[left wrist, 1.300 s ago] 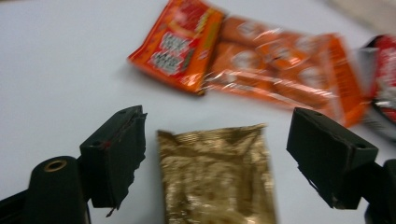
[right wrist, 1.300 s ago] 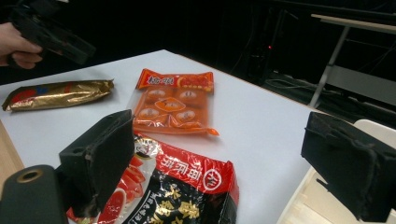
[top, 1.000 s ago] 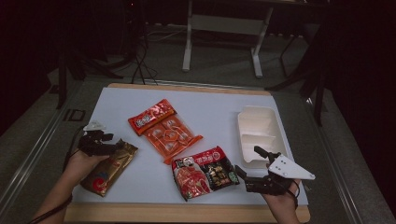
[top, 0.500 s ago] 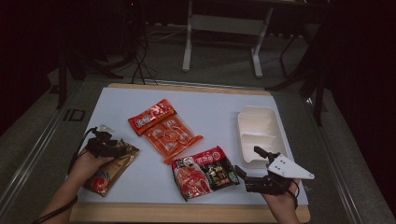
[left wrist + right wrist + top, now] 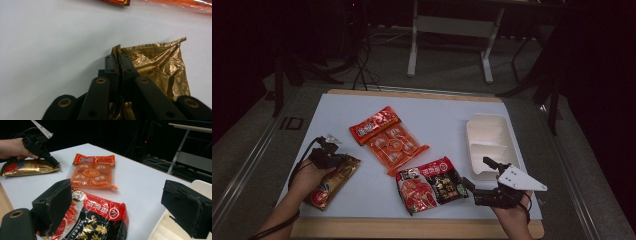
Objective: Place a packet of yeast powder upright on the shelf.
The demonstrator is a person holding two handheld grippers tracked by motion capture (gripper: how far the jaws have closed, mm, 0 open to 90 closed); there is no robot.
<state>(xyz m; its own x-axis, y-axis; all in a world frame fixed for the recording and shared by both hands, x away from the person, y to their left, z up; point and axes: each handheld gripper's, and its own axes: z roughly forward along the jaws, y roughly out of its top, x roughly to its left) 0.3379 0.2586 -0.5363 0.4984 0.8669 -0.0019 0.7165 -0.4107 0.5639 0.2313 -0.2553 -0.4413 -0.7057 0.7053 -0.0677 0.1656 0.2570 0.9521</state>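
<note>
A gold snack packet (image 5: 332, 182) lies at the table's left front. My left gripper (image 5: 329, 155) is at its far end. Its jaws have just been closing and now pinch the packet's crimped edge (image 5: 150, 47) between the pads. The right gripper view shows the same grip from afar, left gripper (image 5: 53, 162) on gold packet (image 5: 27, 167). My right gripper (image 5: 477, 171) rests at the front right, open and holding nothing, beside a red-and-black noodle packet (image 5: 432, 185). That packet (image 5: 100, 220) lies below and between its wide pads (image 5: 57, 202).
An orange packet of round pieces (image 5: 389, 140) lies mid-table. A white compartment tray (image 5: 487, 142) stands right, just beyond the right gripper. Its corner (image 5: 162, 230) reaches under the right-hand pad. The wooden table edge (image 5: 412, 227) runs along the front.
The left gripper shifted slightly right onto the gold packet's far end and its jaws closed on the edge. The right gripper stayed where it was, still open.
</note>
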